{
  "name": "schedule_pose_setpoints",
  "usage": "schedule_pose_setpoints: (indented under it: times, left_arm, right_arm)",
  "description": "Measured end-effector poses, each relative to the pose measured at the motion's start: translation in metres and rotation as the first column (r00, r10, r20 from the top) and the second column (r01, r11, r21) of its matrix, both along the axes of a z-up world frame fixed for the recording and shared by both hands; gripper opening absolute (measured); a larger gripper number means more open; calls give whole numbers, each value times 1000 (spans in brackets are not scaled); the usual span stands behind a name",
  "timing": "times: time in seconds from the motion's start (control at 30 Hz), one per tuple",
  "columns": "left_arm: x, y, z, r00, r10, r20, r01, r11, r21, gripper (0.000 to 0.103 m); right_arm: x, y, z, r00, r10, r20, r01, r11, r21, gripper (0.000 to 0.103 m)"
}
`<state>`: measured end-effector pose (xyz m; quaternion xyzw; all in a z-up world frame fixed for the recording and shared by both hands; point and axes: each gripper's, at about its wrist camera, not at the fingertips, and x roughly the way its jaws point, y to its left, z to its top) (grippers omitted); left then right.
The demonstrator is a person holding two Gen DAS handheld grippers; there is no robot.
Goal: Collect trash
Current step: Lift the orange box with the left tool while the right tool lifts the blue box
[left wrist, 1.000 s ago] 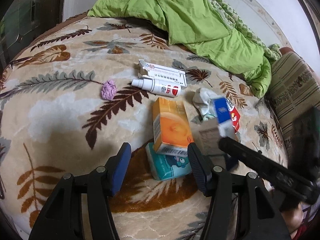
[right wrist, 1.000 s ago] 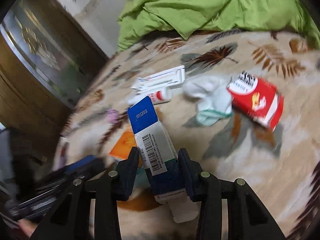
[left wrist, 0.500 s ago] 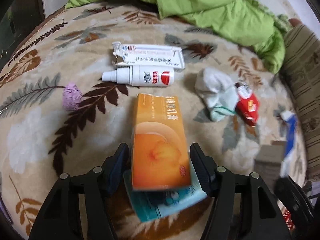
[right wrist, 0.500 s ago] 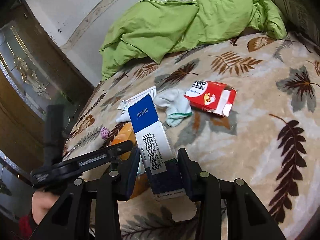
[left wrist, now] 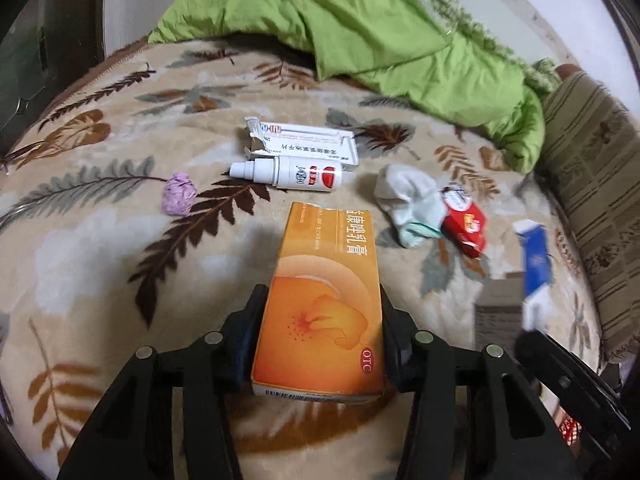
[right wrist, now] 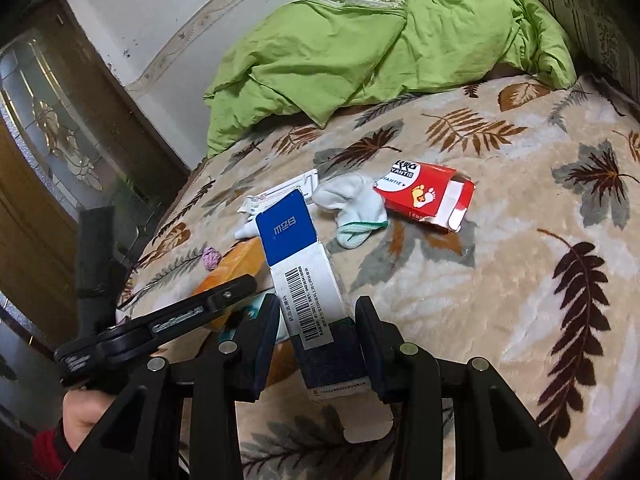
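Note:
An orange medicine box (left wrist: 320,264) lies lengthwise between the jaws of my left gripper (left wrist: 322,300). The jaws are closing and both pads press its long sides. The right wrist view shows the same orange box (right wrist: 236,268) beside one left finger (right wrist: 224,300). My right gripper (right wrist: 316,308) is shut on a blue and white carton (right wrist: 286,232) with a barcode, held above the bed. On the blanket lie a white spray bottle (left wrist: 292,172), a torn white carton (left wrist: 304,140), a purple paper ball (left wrist: 179,199) and a red box (left wrist: 466,224).
A white sock (left wrist: 408,204) lies by the red box. A green quilt (left wrist: 380,36) is bunched at the far end of the leaf-patterned blanket (left wrist: 100,260). A striped pillow (left wrist: 592,184) lines the right side. A wooden glazed door (right wrist: 48,152) stands past the bed's left edge.
My left gripper moved forward around the orange box and closed on it; the teal pack beneath is now hidden. The right gripper swung right with the blue carton still in its grip.

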<state>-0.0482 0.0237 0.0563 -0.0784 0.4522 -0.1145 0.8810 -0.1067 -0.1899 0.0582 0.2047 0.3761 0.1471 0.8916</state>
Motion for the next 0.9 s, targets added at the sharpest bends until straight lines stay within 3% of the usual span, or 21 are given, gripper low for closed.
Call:
schedule_pose_setpoints:
  times: [0.3,0.9]
  left_arm:
    - [-72,7,13,991,7,132,-10,1000,26,49]
    - [-80,-1,9,979,-24,203,3,995,102,49]
  right_arm:
    - [-29,2,4,999,12,38,-12,1000,14,42]
    - [-40,4,1,1000,8,30,-8,1000,-2,42]
